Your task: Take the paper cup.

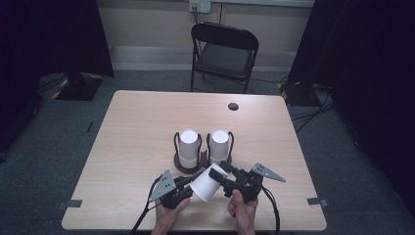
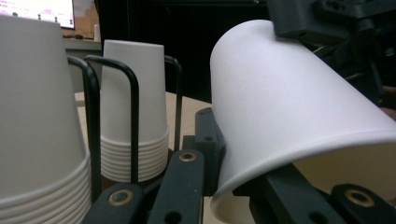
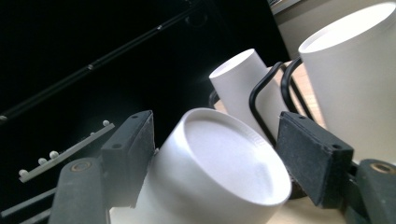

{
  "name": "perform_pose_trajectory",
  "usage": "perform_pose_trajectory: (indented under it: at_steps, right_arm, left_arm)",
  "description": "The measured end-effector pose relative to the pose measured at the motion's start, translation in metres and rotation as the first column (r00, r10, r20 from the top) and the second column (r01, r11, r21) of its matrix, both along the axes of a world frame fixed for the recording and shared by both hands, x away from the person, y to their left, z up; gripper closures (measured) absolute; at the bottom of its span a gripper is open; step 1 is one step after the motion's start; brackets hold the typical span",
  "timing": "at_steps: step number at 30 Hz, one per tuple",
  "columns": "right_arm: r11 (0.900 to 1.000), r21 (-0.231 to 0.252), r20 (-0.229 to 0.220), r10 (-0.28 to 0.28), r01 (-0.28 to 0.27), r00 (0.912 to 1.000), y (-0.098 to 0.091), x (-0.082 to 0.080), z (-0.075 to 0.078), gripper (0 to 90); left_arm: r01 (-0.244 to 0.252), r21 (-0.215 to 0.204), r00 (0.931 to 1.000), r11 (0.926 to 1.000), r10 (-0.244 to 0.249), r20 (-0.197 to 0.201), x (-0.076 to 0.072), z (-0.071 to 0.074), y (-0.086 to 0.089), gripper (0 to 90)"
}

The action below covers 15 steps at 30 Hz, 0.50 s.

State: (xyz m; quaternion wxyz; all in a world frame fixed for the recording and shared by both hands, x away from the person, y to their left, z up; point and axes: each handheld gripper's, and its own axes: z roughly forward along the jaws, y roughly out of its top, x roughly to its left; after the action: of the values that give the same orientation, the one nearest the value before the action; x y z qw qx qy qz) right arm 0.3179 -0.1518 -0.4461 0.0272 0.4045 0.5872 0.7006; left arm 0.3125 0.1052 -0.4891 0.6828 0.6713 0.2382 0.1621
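Just before the cup rack point(image 1: 188, 169), our left gripper point(image 1: 188, 187) clamps the tilted paper cup point(image 1: 206, 182) at its rim; our right gripper point(image 1: 225, 175) straddles its base, jaws slack.

A white paper cup point(image 3: 219, 172) lies tilted in the foreground, its closed, recessed base facing the camera and turned up to the right. The two black jaws of the right tongs point(image 3: 219, 156) stand on either side of this cup's base end. The left pad sits against the cup's wall; a narrow gap shows beside the right pad. Behind the cup, up and to the right, two stacks of white cups point(image 3: 243, 88) stand base-up inside a black wire holder point(image 3: 261, 95). A strip of pale tabletop point(image 3: 308, 81) shows between them. Left of the cup, the background is dark.
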Motion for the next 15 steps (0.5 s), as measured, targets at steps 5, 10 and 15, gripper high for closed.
perform_pose_trajectory:
  at_steps: [5, 10, 15]
  right_arm:
    - [0.9992, -0.034, 0.039, -0.02, 0.021, 0.999, -0.004, -0.002, 0.002, 27.3]
    - [0.9959, -0.084, 0.077, -0.028, 0.035, 0.9966, -0.005, -0.004, 0.005, 24.6]
    - [0.9892, -0.139, 0.108, -0.031, 0.046, 0.9936, -0.006, -0.008, 0.008, 23.6]
  left_arm:
    - [-0.005, 0.04, 0.9998, 0.9992, 0.006, -0.018, 0.0, 0.0, 0.003, 85.4]
    - [0.003, 0.067, 0.9995, 0.9977, -0.001, -0.031, 0.0, 0.005, 0.006, 85.3]
    - [0.0, 0.116, 0.9998, 0.9932, 0.003, -0.022, 0.002, 0.012, 0.009, 85.5]
